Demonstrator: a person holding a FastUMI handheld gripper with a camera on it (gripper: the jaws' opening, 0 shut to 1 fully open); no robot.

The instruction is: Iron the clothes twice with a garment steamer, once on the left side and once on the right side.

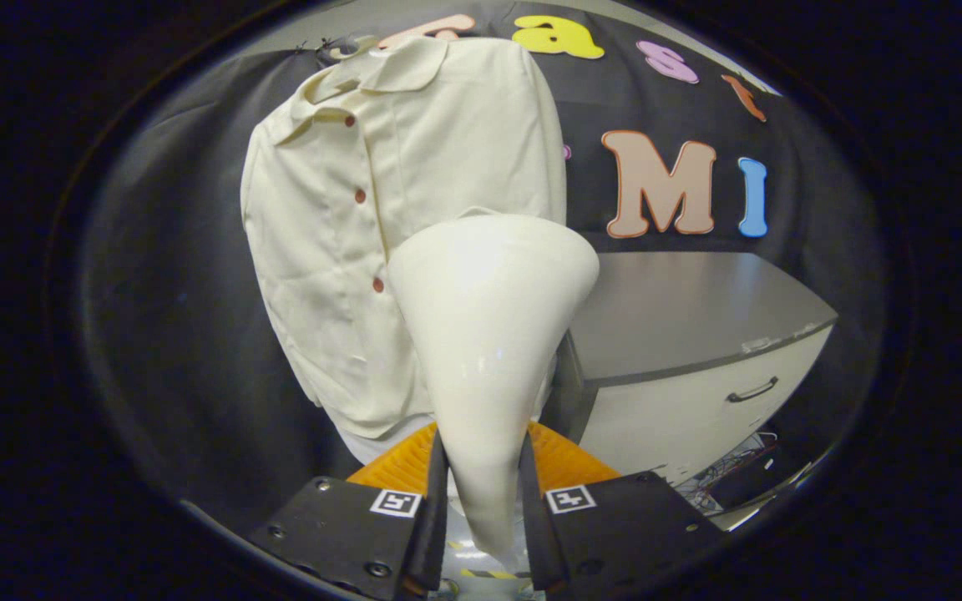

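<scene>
The jaws of the gripper (481, 501) are closed narrow on the slim neck of the white garment steamer (489, 334), one finger pressing each side. The steamer's wide head flares out beyond the fingers, facing the cream shirt (347, 225) that hangs against the black cloth wall. The head sits over the shirt's lower right part, right of the button row. A grey-topped cabinet (698, 334) with a closed drawer stands to the right
</scene>
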